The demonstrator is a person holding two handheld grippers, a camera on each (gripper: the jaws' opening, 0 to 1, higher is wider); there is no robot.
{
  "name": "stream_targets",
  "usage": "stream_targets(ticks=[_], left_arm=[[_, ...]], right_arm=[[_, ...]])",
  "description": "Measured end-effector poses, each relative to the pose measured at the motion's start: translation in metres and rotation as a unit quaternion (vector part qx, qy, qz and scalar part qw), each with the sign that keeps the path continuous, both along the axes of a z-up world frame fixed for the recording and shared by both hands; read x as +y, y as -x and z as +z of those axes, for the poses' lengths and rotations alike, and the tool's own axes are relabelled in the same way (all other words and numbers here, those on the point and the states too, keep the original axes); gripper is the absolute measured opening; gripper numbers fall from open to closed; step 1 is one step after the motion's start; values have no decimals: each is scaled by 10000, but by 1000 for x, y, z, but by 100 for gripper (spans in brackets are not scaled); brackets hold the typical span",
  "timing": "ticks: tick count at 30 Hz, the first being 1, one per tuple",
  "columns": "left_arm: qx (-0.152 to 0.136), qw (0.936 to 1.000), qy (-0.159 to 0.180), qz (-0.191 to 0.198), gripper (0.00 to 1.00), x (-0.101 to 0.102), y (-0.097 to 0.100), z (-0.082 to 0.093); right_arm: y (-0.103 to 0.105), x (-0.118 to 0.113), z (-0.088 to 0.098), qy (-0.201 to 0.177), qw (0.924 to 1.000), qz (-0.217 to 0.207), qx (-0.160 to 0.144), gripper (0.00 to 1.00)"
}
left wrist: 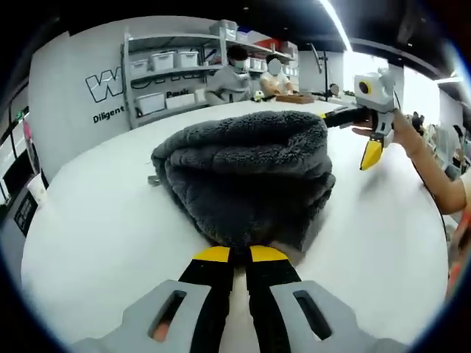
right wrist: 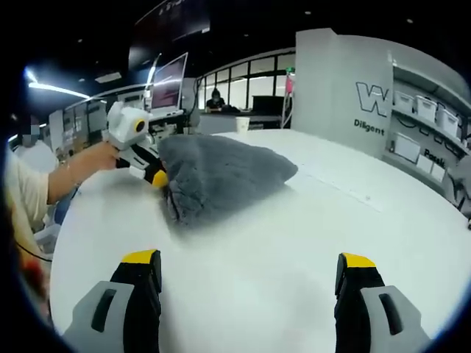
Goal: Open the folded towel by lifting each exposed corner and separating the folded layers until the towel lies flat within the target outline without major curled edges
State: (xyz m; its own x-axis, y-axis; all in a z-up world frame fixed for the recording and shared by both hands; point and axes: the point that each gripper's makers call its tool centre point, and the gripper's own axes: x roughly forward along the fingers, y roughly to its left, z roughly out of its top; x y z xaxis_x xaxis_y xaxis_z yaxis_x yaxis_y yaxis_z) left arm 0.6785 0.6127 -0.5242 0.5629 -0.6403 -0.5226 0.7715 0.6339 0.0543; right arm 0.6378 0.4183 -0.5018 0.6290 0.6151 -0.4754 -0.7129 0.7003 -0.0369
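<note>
A dark grey fluffy towel (left wrist: pixel 246 173) lies bunched in folded layers on the white table (left wrist: pixel 96 220). In the left gripper view my left gripper (left wrist: pixel 241 254) is shut on the towel's near edge, its yellow tips close together. The right gripper view shows the towel (right wrist: pixel 221 176) raised at the end where a hand holds the left gripper (right wrist: pixel 154 176), and sloping down to the table from there. My right gripper (right wrist: pixel 249 262) stands wide open over bare table, apart from the towel. From the left gripper view, the right gripper (left wrist: pixel 344 141) hangs at the towel's far right edge.
Grey shelves with white bins (left wrist: pixel 165 62) stand against a lettered wall, and two people sit behind the table's far side. A person's forearm (left wrist: pixel 430 169) reaches in from the right. A monitor (right wrist: pixel 168 84) and a paper cup (right wrist: pixel 243 123) stand beyond the table.
</note>
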Motion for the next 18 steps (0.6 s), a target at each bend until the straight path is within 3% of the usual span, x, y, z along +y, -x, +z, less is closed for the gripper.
stream_targets(ticks=[7, 13, 18], left_arm=[[-84, 10000, 22, 42, 6, 1, -1, 3], [-232, 9995, 184, 144, 14, 7, 1, 11], [-181, 9975, 654, 217, 26, 12, 7, 23]], right_arm=[[-1, -1, 1, -37, 10000, -26, -13, 99], [0, 0, 1, -18, 10000, -6, -8, 99], [-1, -2, 1, -31, 10000, -49, 2, 99]])
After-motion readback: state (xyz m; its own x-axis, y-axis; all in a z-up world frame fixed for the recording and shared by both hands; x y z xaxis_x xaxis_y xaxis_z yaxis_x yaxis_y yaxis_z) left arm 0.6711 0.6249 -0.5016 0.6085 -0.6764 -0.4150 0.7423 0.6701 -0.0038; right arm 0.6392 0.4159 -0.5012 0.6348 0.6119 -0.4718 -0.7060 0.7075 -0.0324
